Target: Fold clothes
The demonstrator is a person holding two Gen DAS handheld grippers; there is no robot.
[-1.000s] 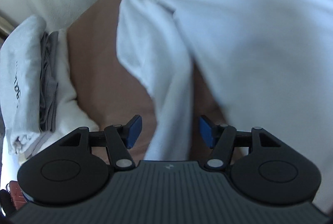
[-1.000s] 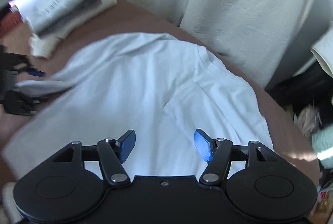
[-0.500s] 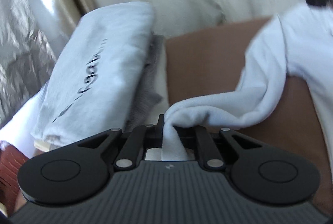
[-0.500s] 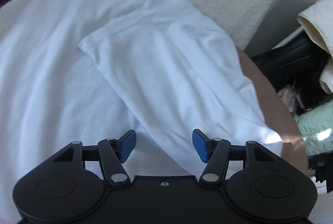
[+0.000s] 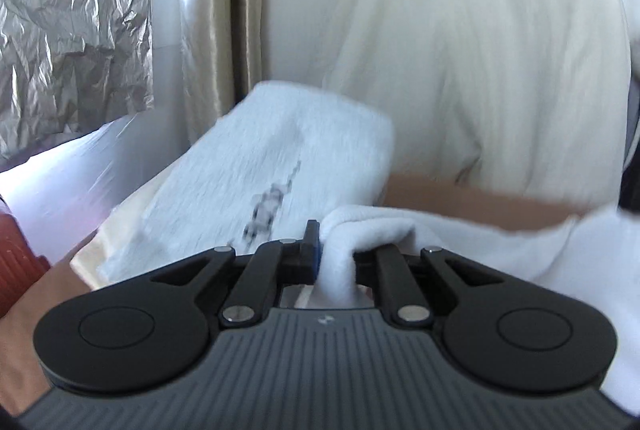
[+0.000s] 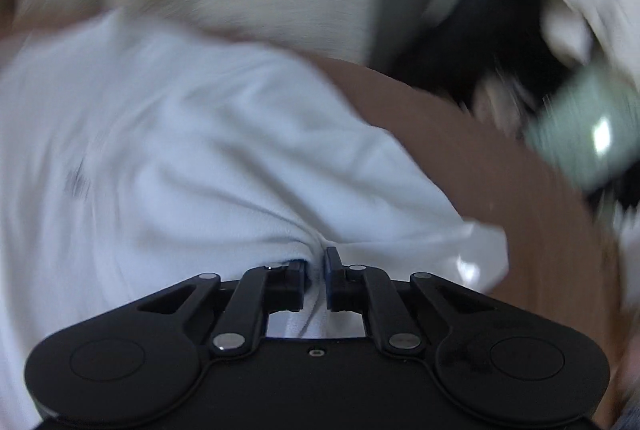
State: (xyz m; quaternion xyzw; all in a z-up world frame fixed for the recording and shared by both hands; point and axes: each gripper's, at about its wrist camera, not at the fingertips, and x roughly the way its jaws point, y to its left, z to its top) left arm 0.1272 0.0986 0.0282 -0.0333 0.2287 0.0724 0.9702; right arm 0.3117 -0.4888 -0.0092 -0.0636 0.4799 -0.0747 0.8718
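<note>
Left wrist view: we see the white T-shirt bunched into a thick fold right at the tips of our left hand-held gripper, whose jaws are clamped on that fold, cloth squeezed between them and trailing off to the right. Just beyond the left hand-held gripper, up and to the left, sits a folded pile of clothes with dark lettering on the top piece. Behind it we make out a cream cloth draped upright, a curtain and crinkled silver foil at far left.

From the right wrist view, blurred, our right hand-held gripper is pinched on the T-shirt too, with creases fanning out from its tips. The shirt lies spread ahead and to the left on the brown surface, which shows bare to the right. Farther right is a pale green thing we cannot identify.
</note>
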